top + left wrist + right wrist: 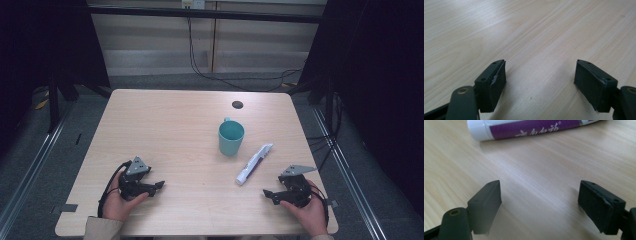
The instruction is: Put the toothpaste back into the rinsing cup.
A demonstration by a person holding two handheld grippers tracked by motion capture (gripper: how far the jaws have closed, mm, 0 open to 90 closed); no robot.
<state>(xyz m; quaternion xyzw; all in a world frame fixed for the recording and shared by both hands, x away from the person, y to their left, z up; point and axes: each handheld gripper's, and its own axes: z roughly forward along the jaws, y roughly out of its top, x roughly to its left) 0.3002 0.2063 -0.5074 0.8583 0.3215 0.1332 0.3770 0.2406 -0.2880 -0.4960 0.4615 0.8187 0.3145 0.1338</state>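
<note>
R tongs sit closest to the tube: it lies just ahead of them and a bit to their inner side, flat on the tabletop, not touching. In the right gripper view the tube runs crosswise beyond the jaws, white cap end toward that view's left. Seen from above, its long axis is diagonal: cap end near me, flat tail end pointing away toward the cup. R tongs gaping wide, nothing btwn the jaws, bare wood only. L tongs also spread apart and empty, resting low on the tabletop, well apart from the tube, so I'd go w/ the right hand for the pick. Teal cup stands upright, mouth up, beyond the tube's tail, near but apart from it; looks empty inside, tho the angle hides part of the bottom, so not 100% sure. I'd need to rotate R tongs to straddle the tube across its width.
</note>
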